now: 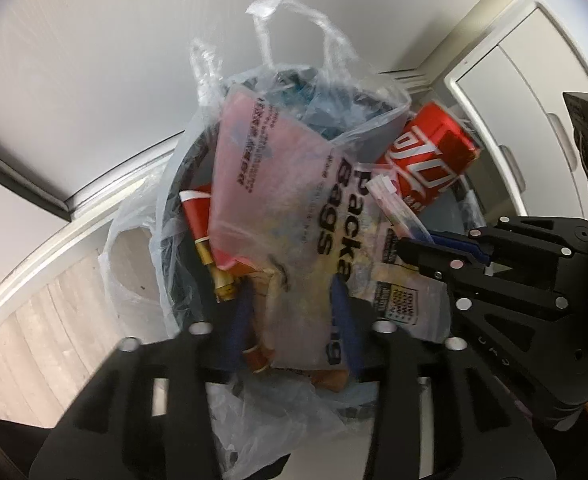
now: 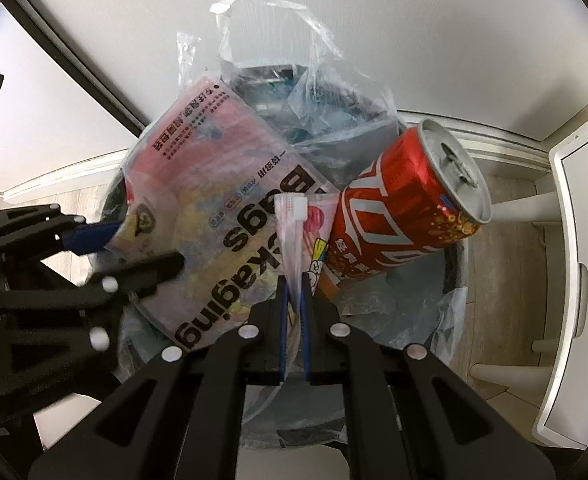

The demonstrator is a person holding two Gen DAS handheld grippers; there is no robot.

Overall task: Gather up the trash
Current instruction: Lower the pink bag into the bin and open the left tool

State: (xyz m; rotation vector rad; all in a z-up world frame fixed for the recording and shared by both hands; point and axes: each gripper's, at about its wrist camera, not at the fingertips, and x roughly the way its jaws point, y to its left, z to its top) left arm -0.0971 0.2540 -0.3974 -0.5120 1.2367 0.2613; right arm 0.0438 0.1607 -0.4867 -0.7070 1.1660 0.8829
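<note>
Black claw (image 2: 294,300) over lined bin (image 2: 456,264), wood floor (image 2: 506,248), white wall (image 2: 414,32).

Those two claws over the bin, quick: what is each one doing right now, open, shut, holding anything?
Left gripper: open, straddling the printed packaging bag, not clamping it.
Right gripper: shut on a thin plastic wrapper.
</note>
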